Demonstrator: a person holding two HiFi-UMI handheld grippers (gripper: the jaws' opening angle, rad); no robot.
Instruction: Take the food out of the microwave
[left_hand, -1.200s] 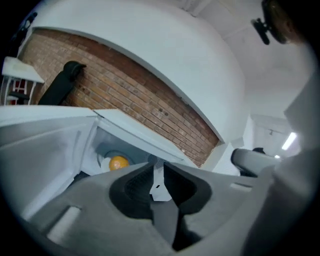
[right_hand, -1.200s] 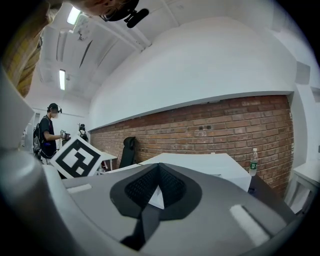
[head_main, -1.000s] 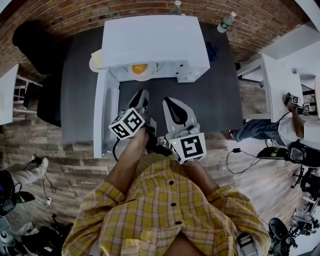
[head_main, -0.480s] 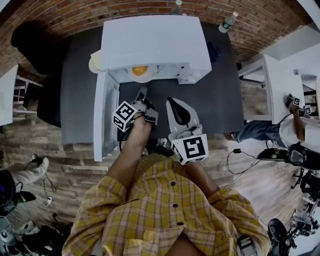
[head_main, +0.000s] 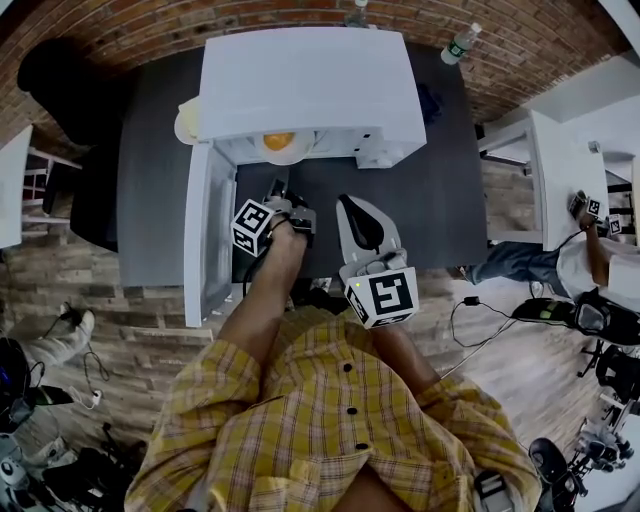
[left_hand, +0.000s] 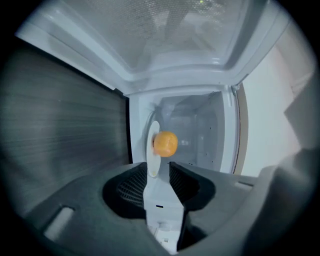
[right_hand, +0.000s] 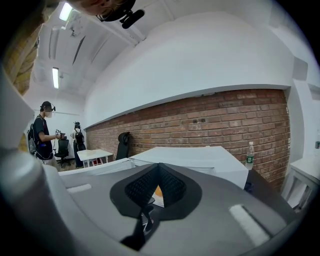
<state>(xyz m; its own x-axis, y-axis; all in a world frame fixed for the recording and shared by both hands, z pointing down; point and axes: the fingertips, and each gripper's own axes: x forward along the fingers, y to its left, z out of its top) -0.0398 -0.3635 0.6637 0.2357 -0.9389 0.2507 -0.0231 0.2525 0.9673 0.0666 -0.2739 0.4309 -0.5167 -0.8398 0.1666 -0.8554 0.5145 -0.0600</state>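
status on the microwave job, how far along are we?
Done: the microwave door stands open. In hand: the left gripper, jaws opening with nothing gripped, is lined up on the plate carrying the orange food, but stops short of it. Left: grip the plate and bring it out of the microwave. The right gripper is shut and empty, further back.

Bright, even overhead light fills the head view, nearly washing out the white microwave top. All views bulge fisheye-style with dark corners (strongest in the gripper views). The left gripper view is dim and soft; ceiling strip lights glow in the right one
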